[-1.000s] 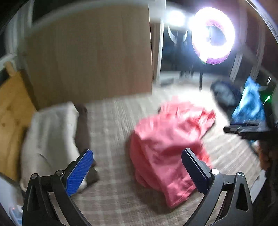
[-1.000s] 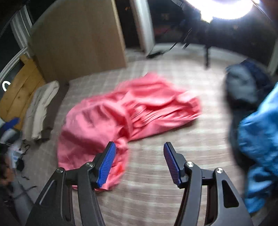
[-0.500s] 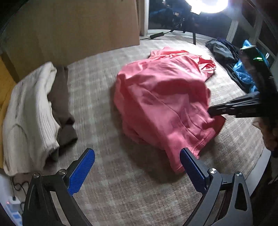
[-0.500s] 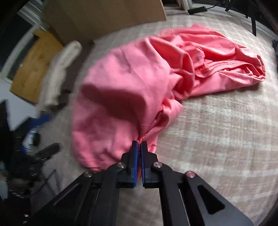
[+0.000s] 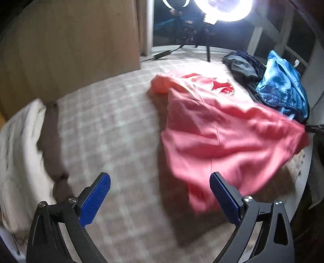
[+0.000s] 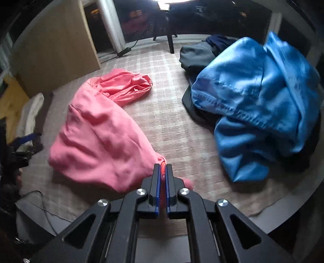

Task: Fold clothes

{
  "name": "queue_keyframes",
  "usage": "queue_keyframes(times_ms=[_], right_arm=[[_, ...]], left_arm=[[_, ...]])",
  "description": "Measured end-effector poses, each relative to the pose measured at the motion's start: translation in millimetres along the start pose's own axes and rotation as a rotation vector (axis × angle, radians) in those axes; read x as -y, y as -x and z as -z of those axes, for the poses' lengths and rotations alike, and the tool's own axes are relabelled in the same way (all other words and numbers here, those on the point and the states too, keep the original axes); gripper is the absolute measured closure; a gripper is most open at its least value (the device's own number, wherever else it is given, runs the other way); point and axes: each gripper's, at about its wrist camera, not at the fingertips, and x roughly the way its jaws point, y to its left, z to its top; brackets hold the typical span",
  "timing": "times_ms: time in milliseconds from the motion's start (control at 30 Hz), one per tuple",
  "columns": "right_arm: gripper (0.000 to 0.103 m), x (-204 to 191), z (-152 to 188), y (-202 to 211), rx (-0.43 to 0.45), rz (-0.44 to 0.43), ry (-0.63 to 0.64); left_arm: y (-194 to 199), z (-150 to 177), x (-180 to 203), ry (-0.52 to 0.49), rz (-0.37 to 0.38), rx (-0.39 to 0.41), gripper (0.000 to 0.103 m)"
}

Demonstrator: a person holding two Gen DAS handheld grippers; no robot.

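At the far left we find a cream knitted garment [image 5: 18, 161] lying folded on the checked rug [image 5: 113, 129], with a brown garment [image 5: 50, 141] touching its right side. Behind them stands a wooden panel [image 5: 70, 44].

Next comes our left gripper [image 5: 160, 194]. Its jaws stand wide apart over bare rug with nothing between the blue pads [image 5: 95, 200]; the near hem of the pink garment [image 5: 218, 137] lies just beside the right-hand pad, and we cannot tell whether they touch.

The pink garment occupies the middle of the rug. Its far end is bunched on the rug, and its near right corner is drawn out to a point toward the right edge of the left wrist view.

In the right wrist view, our right gripper [image 6: 162, 172] is closed on that corner: a fold of pink cloth shows pinched between the pads, with the fabric [image 6: 101, 137] fanning away to the left.

Farther right lies a blue denim garment [image 6: 259, 105] heaped on dark clothes [image 6: 196, 56], apart from the pink one. A bright ring lamp [image 5: 224, 10] stands behind on a tripod.
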Motion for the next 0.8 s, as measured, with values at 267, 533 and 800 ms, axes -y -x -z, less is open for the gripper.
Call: queue_keyframes(times_ms=[267,533,800], right_arm=[[0.039,-24.3,-118.8,-60.7,0.145,-0.059,0.032],[0.099,-48.0,-183.3,-204.7,-0.087,-0.098,0.115],[0.098,7.2,-175.2,-116.4,0.094,-0.072,0.127]], left_arm=[[-61.3,-80.2,-4.8,0.055,0.044,-0.016,0.004],[-107.3,-97.1,-12.0,0.135,0.169,-0.106,0.091],[-16.7,-72.0,-55.9,0.125,-0.079,-0.004,0.095]])
